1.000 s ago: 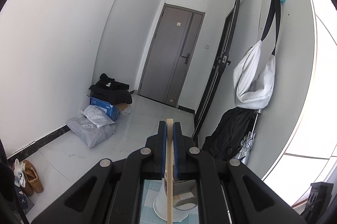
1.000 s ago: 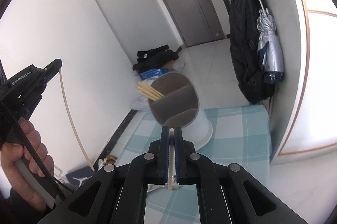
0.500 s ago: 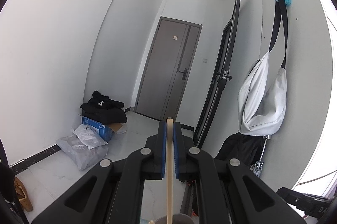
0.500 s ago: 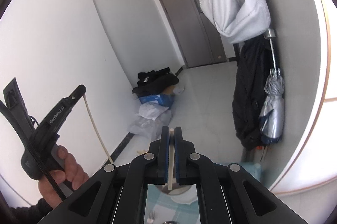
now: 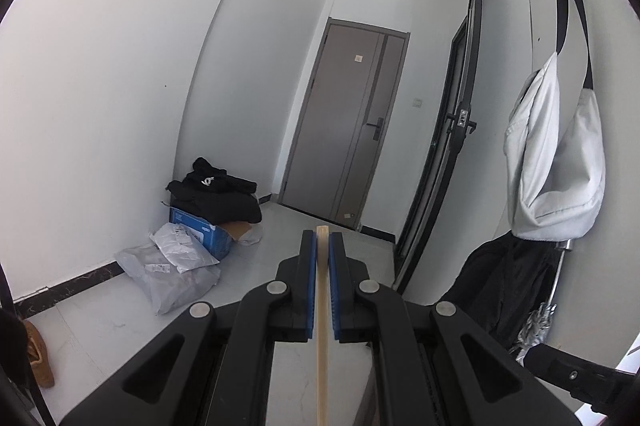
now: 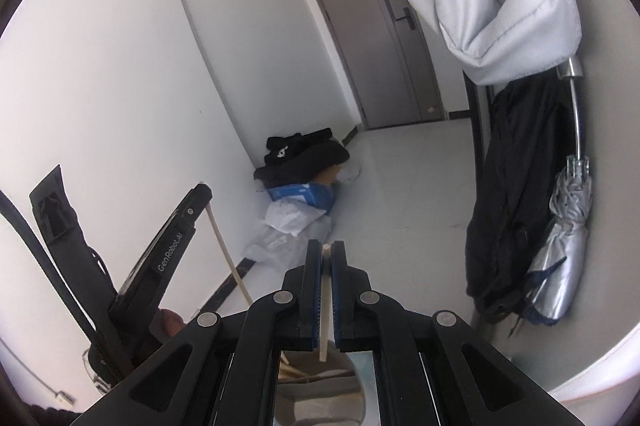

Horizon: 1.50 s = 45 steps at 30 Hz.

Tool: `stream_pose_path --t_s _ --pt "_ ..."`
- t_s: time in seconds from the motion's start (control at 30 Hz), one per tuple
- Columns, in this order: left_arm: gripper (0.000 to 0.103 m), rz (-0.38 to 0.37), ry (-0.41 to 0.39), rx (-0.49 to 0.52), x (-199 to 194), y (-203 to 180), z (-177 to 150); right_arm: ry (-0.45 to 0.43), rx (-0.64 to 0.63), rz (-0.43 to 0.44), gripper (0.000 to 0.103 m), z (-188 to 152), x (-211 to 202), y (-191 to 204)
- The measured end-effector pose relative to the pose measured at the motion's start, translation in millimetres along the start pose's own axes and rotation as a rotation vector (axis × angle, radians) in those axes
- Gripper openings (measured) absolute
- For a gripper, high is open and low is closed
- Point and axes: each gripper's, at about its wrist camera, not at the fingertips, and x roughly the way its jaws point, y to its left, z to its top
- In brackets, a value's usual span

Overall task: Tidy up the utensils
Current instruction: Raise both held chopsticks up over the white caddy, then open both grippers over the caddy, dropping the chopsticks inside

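- The left gripper point(image 5: 322, 238) has its jaws drawn in narrow around a wooden chopstick point(image 5: 322, 326), the blue pads point(image 5: 308, 282) pressing it from both sides.
- That chopstick runs lengthwise down the slot between the pads: its squared top end shows level with the fingertips, and its shaft drops straight toward the bottom edge of the left wrist view.
- Seen from the right wrist view, the left gripper point(image 6: 205, 190) stands at the left with the same chopstick point(image 6: 228, 254) hanging from its tip, slanting down to the right until the right gripper's body hides it.
- A hand point(image 6: 170, 324) grips the left tool's handle; only a small part shows.
- The right gripper point(image 6: 326, 250) is likewise closed narrow on a pale chopstick point(image 6: 325, 302), held upright between its pads, the top end just above the fingertips and the lower end hanging free below the pads.
- Under the right gripper's frame, the round rim of a utensil holder point(image 6: 352, 366) shows, with further chopsticks point(image 6: 290, 370) leaning inside at its left.
- The pale chopstick's lower tip hangs above that opening; whether it touches anything inside I cannot tell.
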Motion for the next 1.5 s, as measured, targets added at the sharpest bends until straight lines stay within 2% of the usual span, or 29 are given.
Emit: stream_pose_path --t_s 0.27,0.6,0.7,1.03,1.1,1.2,1.3,1.37,1.4,1.43,1.5 --pt "0.003 -0.012 0.01 0.046 3.7 -6.0 -11.9 0.036 0.066 0.025 0.004 -17.8 22.4 -23.1" --pt "0.003 -0.037 0.015 0.104 1.0 -9.1 -24.3 0.072 0.07 0.034 0.004 -41.6 26.6 -26.8" --pt "0.003 -0.059 0.038 0.11 -2.8 -8.5 -22.9 0.08 0.051 0.034 0.004 -42.0 26.2 -24.5" --pt "0.004 -0.106 0.215 0.085 -16.2 10.8 -22.5 0.114 -0.134 0.051 0.004 -30.5 36.7 5.2" --pt "0.005 -0.15 0.28 0.088 -16.8 14.4 -24.0 0.123 -0.149 0.061 0.004 -33.5 41.8 12.1" --pt "0.004 -0.191 0.392 0.029 -13.2 25.9 -26.3 0.137 -0.14 0.082 0.005 -42.2 50.6 19.0" --pt "0.005 -0.138 0.483 -0.015 -10.9 38.4 -31.5 0.142 -0.095 0.099 0.008 -54.5 53.7 19.5" --pt "0.015 -0.113 0.524 -0.024 -12.3 42.4 -31.7 0.14 -0.073 0.103 0.013 -60.7 50.6 18.2" --pt "0.028 -0.1 0.53 -0.021 -15.3 43.3 -30.4 0.137 -0.065 0.093 0.024 -63.1 47.7 17.9" --pt "0.038 -0.105 0.525 -0.026 -20.6 44.1 -28.2 0.133 -0.056 0.094 0.028 -66.0 41.7 17.0" --pt "0.05 -0.088 0.502 -0.017 -32.2 43.9 -22.6 0.122 -0.054 0.088 0.03 -69.6 30.9 18.8"
